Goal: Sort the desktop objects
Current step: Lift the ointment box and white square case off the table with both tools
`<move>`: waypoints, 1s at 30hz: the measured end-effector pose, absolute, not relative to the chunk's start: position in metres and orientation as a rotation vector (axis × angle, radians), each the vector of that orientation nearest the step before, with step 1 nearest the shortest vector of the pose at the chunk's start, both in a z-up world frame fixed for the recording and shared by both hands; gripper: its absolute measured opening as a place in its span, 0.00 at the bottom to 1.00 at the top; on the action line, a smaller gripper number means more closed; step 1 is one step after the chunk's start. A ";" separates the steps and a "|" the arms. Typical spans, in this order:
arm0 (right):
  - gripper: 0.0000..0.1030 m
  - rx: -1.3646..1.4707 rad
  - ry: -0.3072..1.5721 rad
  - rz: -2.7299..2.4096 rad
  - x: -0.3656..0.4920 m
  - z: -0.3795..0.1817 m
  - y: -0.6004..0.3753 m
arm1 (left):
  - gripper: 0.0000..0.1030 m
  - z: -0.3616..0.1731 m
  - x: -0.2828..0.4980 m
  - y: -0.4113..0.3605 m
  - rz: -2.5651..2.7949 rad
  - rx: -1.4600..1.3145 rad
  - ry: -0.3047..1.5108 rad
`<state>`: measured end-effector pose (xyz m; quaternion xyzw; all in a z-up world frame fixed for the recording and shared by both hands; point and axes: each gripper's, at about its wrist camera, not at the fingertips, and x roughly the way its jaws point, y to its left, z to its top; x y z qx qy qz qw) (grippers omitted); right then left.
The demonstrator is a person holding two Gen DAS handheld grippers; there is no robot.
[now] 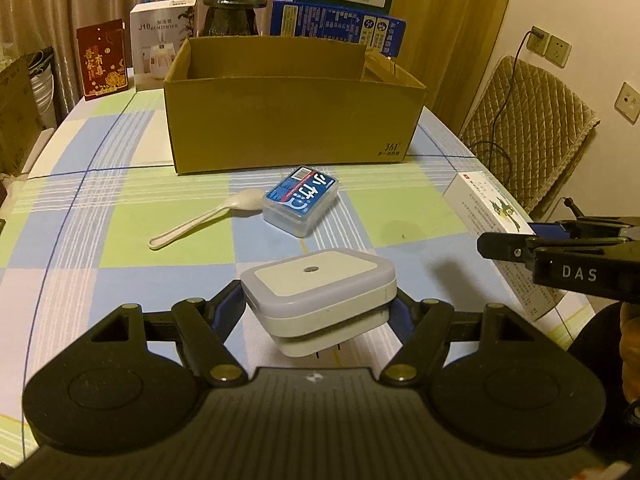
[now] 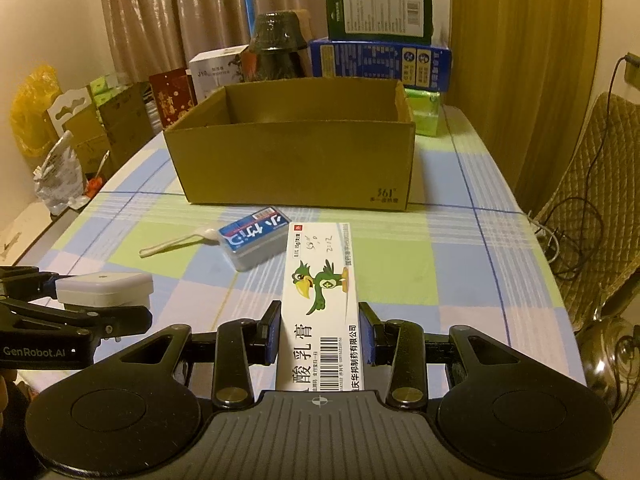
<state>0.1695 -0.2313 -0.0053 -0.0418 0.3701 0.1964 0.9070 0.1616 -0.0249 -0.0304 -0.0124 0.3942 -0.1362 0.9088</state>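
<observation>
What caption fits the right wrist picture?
Right gripper holds a parrot-printed medicine box before the open cardboard box.

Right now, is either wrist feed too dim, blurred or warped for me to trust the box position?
Left wrist view: dim yellow light, sharp, the cardboard box clear, fisheye bending the tablecloth lines, corners vignetted. Right wrist view: same warm cast, the ointment carton print crisp, no glare, box edges bowed.

Dim, warm yellow indoor light, both views. Soft shadows on the worktop beneath lifted items and beside the cardboard box. Strong fisheye bending; corners vignetted black. Mild grain, background slightly soft. No harsh glare.
</observation>
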 end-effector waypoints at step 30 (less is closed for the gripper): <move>0.35 -0.087 0.751 0.422 0.153 0.013 -0.231 | 0.67 -0.010 0.142 -0.027 -0.288 -0.033 0.792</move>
